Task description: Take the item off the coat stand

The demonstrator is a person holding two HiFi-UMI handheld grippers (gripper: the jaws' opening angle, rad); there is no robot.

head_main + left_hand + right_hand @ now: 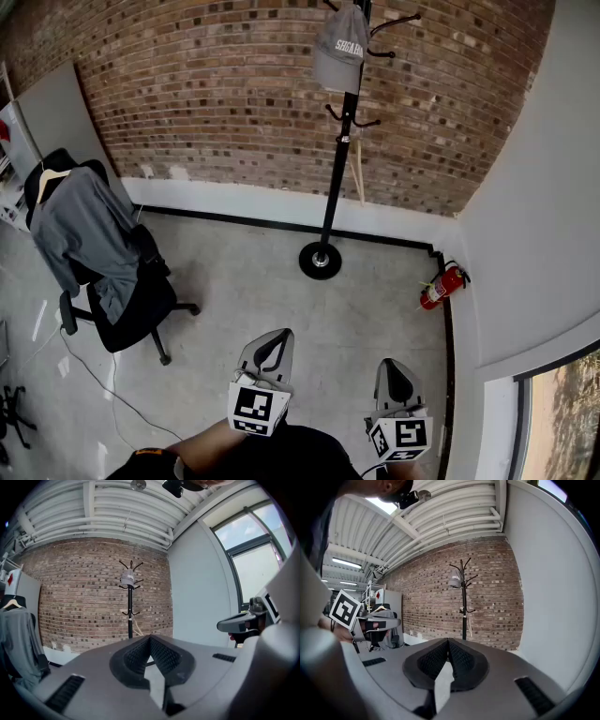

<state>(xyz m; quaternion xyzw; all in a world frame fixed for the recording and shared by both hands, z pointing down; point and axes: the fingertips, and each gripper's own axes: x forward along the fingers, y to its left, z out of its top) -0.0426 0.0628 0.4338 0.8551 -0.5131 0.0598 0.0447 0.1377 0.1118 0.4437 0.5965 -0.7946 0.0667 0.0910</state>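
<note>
The cap (339, 49) hangs on a top hook of the coat stand (336, 178), on the 9 o'clock side of the black pole. The stand is upright with its round base on the grey floor (244, 281), close to the brick wall (187, 94). In the head view it is at 12 o'clock from the 2 grippers and well apart from them. The left gripper (279, 334) is low in the view, and its jaws are closed on each other with nothing between them. The right gripper (395, 364) is beside it at 3 o'clock, and its jaws are pressed together and empty too. Both point forward toward the stand, only a little below level. In each gripper view the stand and the cap are small, straight above the meeting tips. At 10 o'clock from the grippers there is a black office chair (131, 300) with a grey garment (84, 230) over its back. At 1 o'clock a red fire extinguisher (442, 286) is on the floor against the white wall (534, 216). A thin cable (103, 384) lies on the floor near the chair.
</note>
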